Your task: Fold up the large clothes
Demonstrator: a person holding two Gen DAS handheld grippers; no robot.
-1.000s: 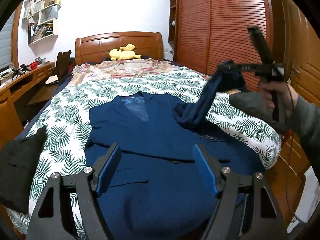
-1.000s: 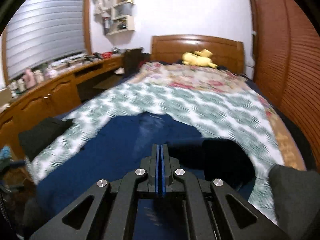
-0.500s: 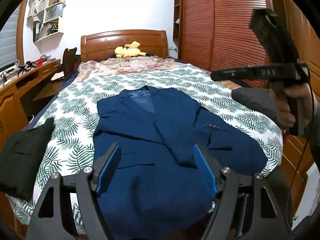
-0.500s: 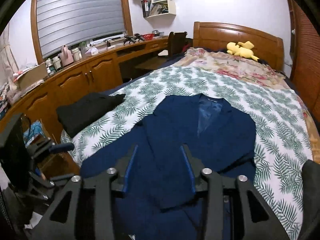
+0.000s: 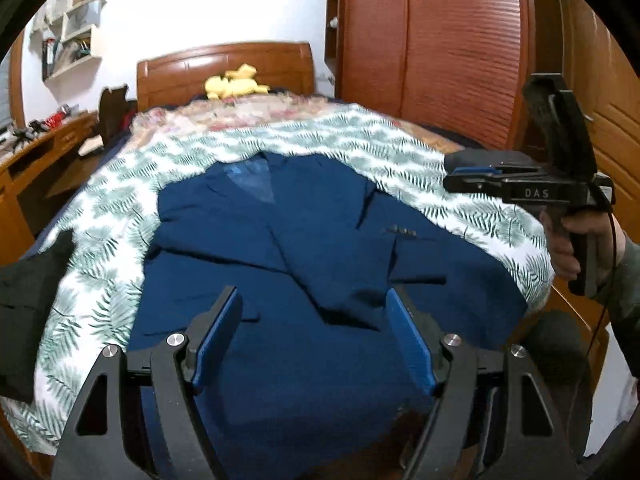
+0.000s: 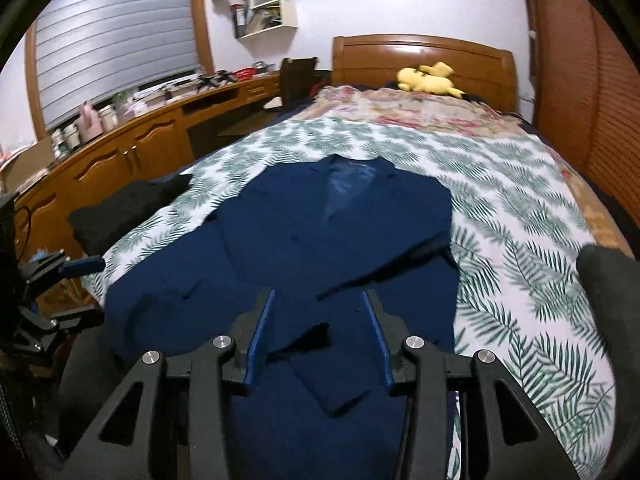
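Hovering above the navy jacket (image 5: 320,240), both left tongs (image 5: 312,336) and right tongs (image 6: 316,330) gape wide, seemingly touching nothing.

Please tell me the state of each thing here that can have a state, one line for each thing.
Navy blue suit jacket: lying flat on the bed, front up, one sleeve folded across the chest.
Left tool: open, holding nothing.
Right tool: open, holding nothing.
Black folded garment: lying at the bed's edge.
Grey window blind: lowered.
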